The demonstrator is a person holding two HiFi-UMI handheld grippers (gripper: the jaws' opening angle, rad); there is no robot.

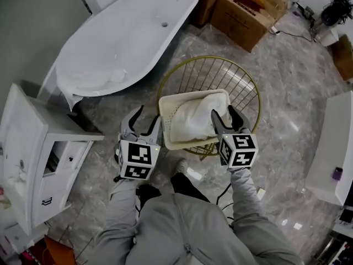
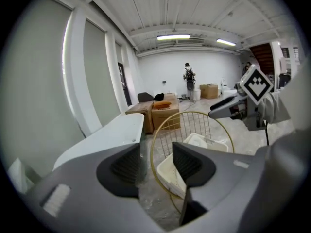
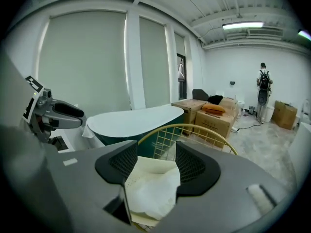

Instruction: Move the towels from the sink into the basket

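Lying crumpled in the cream basket point(image 1: 167, 105), a white towel point(image 1: 194, 117) is judged already delivered. The basket is carried on a gold wire stand point(image 1: 245, 81). The right gripper point(image 1: 223, 114) is held just over the towel's near edge, and the left gripper point(image 1: 148, 120) beside the basket's left rim. Both pairs of jaws are parted about halfway, and nothing is gripped by either. The sink cabinet point(image 1: 25, 139) is seen at far left, its basin barely shown, so remaining towels cannot be counted. White cloth point(image 1: 88, 81) is draped in the bathtub point(image 1: 132, 32).
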